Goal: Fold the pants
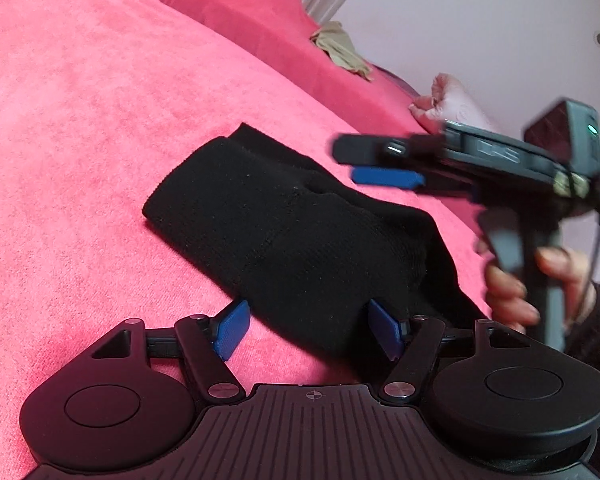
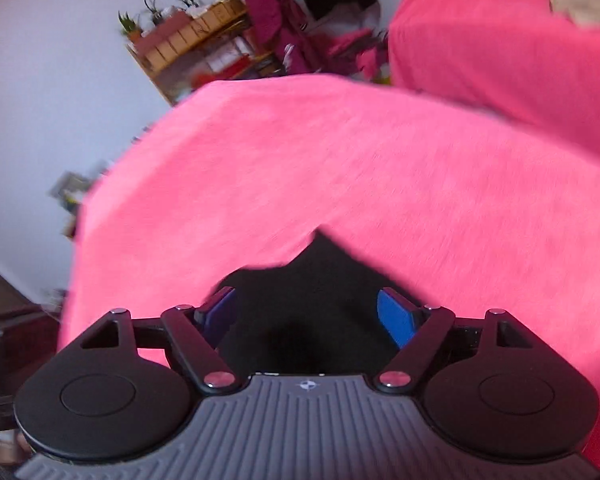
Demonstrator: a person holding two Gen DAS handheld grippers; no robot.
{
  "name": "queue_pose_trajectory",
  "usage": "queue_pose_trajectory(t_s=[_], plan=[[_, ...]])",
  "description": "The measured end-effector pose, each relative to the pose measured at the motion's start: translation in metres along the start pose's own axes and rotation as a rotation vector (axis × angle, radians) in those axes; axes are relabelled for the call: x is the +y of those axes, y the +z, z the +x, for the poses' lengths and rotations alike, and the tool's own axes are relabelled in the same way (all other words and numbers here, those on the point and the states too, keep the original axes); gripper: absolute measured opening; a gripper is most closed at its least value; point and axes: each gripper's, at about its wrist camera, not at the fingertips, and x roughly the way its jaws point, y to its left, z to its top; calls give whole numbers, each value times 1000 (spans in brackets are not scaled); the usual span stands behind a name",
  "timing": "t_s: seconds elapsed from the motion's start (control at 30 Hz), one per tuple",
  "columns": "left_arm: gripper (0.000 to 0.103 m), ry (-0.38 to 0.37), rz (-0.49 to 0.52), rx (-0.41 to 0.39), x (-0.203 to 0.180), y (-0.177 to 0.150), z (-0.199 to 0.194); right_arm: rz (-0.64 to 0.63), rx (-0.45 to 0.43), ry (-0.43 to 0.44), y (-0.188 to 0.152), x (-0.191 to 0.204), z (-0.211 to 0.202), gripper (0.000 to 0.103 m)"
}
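Black pants [image 1: 284,216] lie in a compact folded bundle on the pink blanket [image 1: 80,140], near edge of the bed. Left gripper [image 1: 308,326]: jaws apart, near end of the bundle between the pads, no squeeze visible. Right gripper [image 1: 380,162]: jaws apart, nothing clamped, hanging above the bundle's right side; its own view is blurred, with dark cloth under the fingers.

Judgement: fold looks close to done; what remains is likely squaring or pressing flat. To do it well, take the full stack of layers at the near end, not the top ply alone, and keep it low so the folds do not spring open.

Room: broad bare blanket left and far. Right side tighter: blanket edge, a pale pink pillow [image 1: 452,100] and a beige rag [image 1: 340,50] beyond.
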Motion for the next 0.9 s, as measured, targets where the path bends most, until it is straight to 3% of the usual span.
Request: queue_pose_trajectory(t_s=[0.07, 0.13, 0.17, 0.3, 0.33, 0.4, 0.47, 0.5, 0.53, 0.6, 0.77, 0.87, 0.9], plan=[[103, -2, 2, -1, 0, -1, -2, 15, 43, 8, 0, -1, 12, 69], [103, -9, -1, -3, 1, -1, -3, -2, 91, -12, -6, 2, 21, 34], [103, -12, -5, -3, 2, 0, -3, -32, 102, -41, -11, 6, 22, 31], [103, -15, -9, -1, 5, 1, -3, -122, 104, -82, -20, 18, 20, 33], [103, -12, -6, -2, 5, 1, -3, -135, 101, -99, -19, 21, 22, 47], [103, -6, 1, -4, 4, 1, -4, -133, 104, -115, -20, 24, 27, 62], [103, -4, 2, -5, 3, 0, -4, -135, 112, -94, -21, 29, 29, 44], [103, -5, 1, -5, 3, 0, -4, -140, 115, -68, -21, 33, 27, 17], [103, -5, 1, -5, 1, 0, -3, -161, 103, -70, -21, 40, 23, 10], [103, -3, 1, -8, 0, 0, -4, -207, 47, -86, -16, 53, 14, 10], [103, 5, 17, -37, -4, -2, -7, -153, -167, -75, 9, 51, -8, 10], [103, 15, 22, -40, -5, -3, -8, -217, -54, -276, 0, 47, 28, 10], [103, 20, 24, -38, -5, -3, -7, -228, -19, -299, -3, 45, 35, 15]])
